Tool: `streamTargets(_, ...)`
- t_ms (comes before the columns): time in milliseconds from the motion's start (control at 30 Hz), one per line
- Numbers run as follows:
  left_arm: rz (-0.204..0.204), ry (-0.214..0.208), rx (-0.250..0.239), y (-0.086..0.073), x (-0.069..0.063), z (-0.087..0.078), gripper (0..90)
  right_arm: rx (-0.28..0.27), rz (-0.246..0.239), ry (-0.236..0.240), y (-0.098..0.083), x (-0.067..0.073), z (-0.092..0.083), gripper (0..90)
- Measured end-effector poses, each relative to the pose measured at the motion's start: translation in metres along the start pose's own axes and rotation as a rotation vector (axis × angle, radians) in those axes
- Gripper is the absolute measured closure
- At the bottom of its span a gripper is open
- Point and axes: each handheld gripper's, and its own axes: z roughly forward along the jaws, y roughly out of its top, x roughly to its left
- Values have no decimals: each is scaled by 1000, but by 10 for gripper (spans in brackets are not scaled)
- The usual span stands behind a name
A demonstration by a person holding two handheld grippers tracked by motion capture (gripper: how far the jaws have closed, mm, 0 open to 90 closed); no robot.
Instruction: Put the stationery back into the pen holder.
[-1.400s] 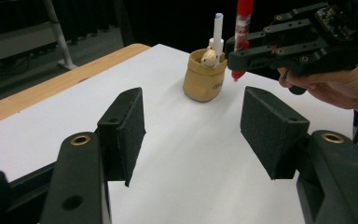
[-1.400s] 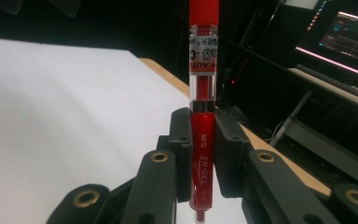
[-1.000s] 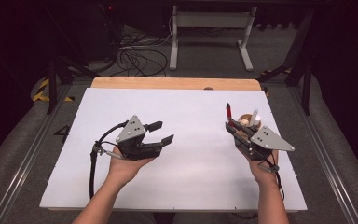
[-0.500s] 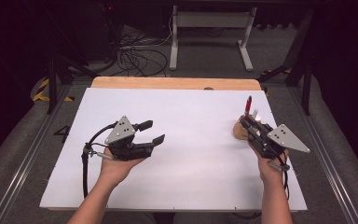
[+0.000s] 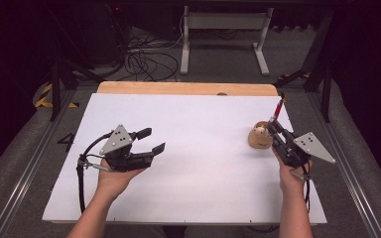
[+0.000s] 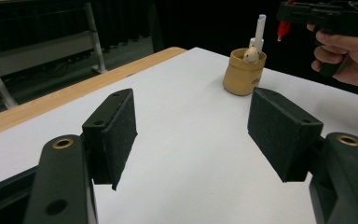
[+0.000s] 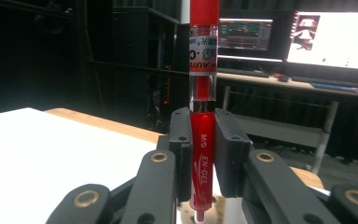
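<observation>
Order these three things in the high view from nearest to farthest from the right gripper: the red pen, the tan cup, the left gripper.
1. red pen: clamped between the jaws of the right gripper.
2. tan cup: just beside it, toward the table's middle.
3. left gripper: far across the white sheet, on the left.

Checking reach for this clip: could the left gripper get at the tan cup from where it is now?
Probably yes. The left gripper is open and holds nothing, and bare white table lies between it and the tan cup. The right gripper, shut on a red pen, sits right beside the cup and may crowd that side.
</observation>
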Motion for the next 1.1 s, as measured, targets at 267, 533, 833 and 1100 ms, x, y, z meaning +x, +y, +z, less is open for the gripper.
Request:
streamTargets(267, -10, 11, -7, -7, 4, -4, 330, 19, 30, -67, -14, -11, 3, 796)
streamTargets(533, -4, 17, -1, -10, 4, -4, 330, 40, 41, -109, -28, -17, 13, 796)
streamTargets(833, -1, 17, 0, -11, 3, -3, 330, 42, 72, -122, -41, -23, 18, 796)
streamTargets(1100, -6, 16, 0, -13, 2, -4, 330, 48, 72, -119, -46, -23, 23, 796)
